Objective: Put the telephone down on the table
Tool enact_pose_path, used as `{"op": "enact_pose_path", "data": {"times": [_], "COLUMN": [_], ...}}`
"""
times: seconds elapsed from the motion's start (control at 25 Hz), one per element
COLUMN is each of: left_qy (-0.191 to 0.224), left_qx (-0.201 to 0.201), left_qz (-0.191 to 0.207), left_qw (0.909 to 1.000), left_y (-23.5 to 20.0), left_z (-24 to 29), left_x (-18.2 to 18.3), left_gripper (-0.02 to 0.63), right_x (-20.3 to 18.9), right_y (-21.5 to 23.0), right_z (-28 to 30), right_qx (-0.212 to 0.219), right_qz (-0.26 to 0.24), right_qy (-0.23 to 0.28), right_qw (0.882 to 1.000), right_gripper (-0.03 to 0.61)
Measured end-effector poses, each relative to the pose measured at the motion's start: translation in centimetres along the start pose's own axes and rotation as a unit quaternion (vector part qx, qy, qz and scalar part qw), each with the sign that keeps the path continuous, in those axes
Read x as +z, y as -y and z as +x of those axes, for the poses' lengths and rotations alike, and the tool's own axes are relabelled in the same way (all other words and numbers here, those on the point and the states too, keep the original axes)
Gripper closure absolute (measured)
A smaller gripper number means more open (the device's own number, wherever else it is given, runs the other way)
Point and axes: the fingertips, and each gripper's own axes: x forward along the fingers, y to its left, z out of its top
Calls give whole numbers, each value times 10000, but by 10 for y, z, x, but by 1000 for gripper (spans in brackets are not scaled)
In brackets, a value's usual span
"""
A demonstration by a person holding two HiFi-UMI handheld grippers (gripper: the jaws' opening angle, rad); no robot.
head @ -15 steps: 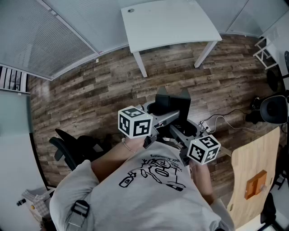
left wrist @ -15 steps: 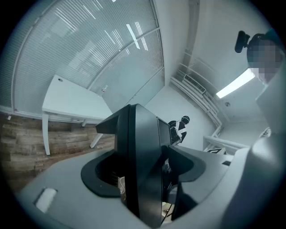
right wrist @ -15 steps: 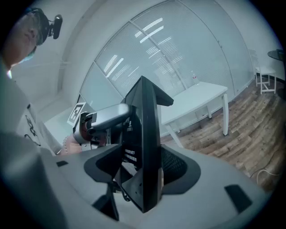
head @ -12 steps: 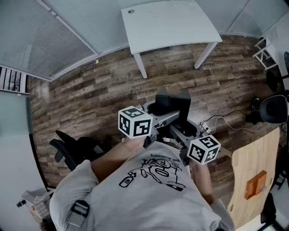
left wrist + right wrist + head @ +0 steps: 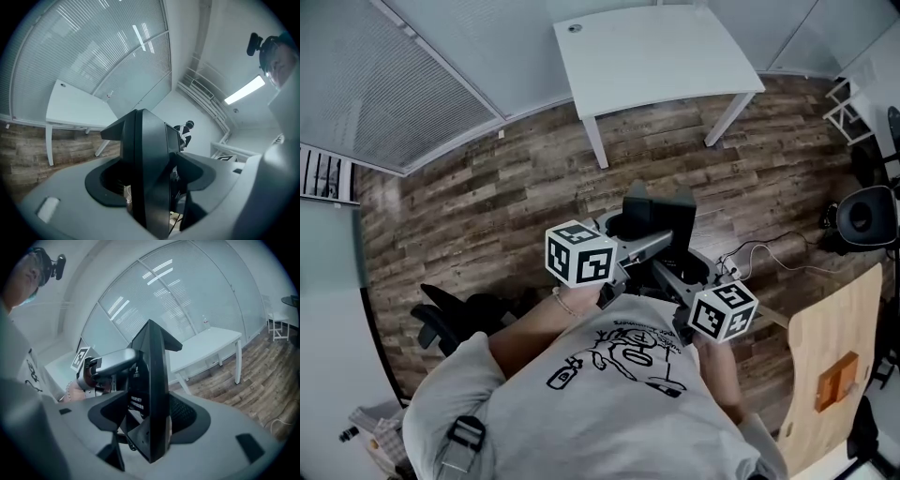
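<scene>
In the head view I saw the telephone, a black, hard-edged plastic body, held on edge in the air over the plank floor, well apart from the white table. The left gripper and the right gripper met on it from either side. Each carried a cube of black-and-white square markers. The person's grey T-shirt bore a black line drawing with a line of print too small for me to read.

In the left gripper view its smooth grey jaws stood wide, clamped on the telephone's slab, which rose upright between them. Ribbed blinds ran behind the table.

In the right gripper view its jaws also stood wide and pinched the telephone. A label of white print sat on the slab's flat face. I could not read it.
</scene>
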Motion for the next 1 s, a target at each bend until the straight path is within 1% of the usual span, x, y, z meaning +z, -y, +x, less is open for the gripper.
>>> {"op": "enact_pose_path", "data": {"times": [0.28,0.52,0.76,1.0], "left_qy": [-32,-8,21,11], "left_qx": [52,108,144,140], "left_qz": [-71,-84,-113,-137], "left_qw": [10000,9999,9998,9998], "left_y": [-14,-25,-31,-37], "left_z": [-4,8,37,80], "left_x": [3,13,33,57], "left_gripper": [288,288,288,288], "right_x": [1,11,35,66], "right_y": [0,13,40,79], "right_z": [15,23,25,22], "right_qx": [28,76,115,102], "right_qz": [57,45,21,39], "right_qy": [-75,-135,-182,-202], "right_qw": [10000,9999,9998,9997], "right_gripper": [319,319,319,319]}}
